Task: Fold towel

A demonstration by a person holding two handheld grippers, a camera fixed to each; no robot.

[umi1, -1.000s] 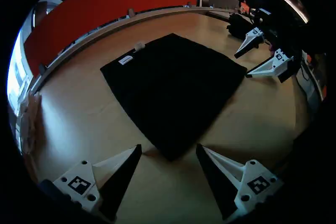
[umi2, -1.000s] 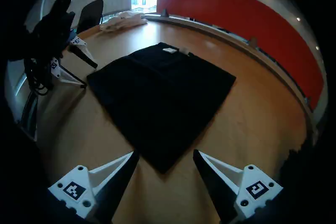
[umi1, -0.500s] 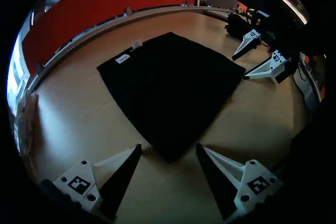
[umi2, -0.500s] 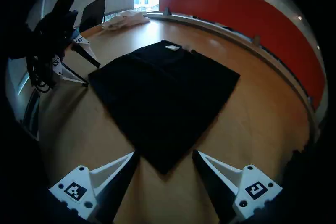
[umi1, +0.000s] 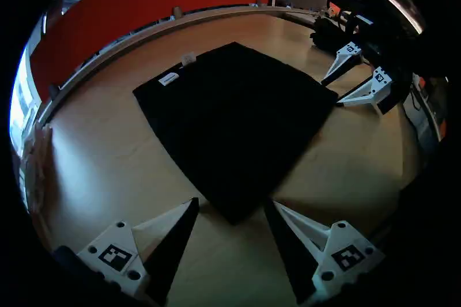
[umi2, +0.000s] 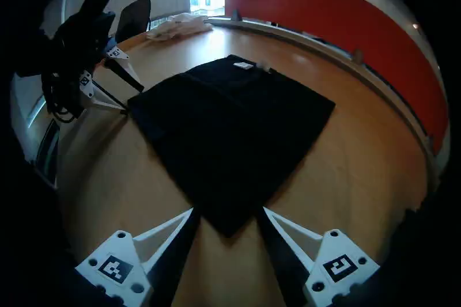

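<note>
Towel Spread Flat, Both Grippers Open at Adjacent Corners

The towel [umi1: 236, 111], black and roughly square, lies spread flat on the wooden table [umi1: 104, 151]. In the left gripper view, the left gripper [umi1: 229, 203] sits low over the table with its jaws apart. The nearest towel corner lies in the gap between the two fingers and is not clamped. The rest of the towel extends forward of the jaws. A white label [umi1: 170, 79] lies on the towel, forward and left of the jaws. Forward and right of them, the right gripper [umi1: 331, 93] sits at the towel's right-hand corner, its jaws apart.

In the right gripper view, the right gripper [umi2: 227, 212] has its jaws apart, straddling the nearest corner of the towel [umi2: 230, 128]. Whether the fingertips touch the cloth edges cannot be told. Forward and left of these jaws, the left gripper [umi2: 133, 101] sits at the towel's left-hand corner, jaws apart. The label [umi2: 243, 65] lies near the far corner, straight ahead of the jaws. A pale cloth [umi2: 178, 25] rests on the table [umi2: 357, 151] beyond the towel, and a red panel [umi2: 346, 25] runs along the table's far edge
</note>
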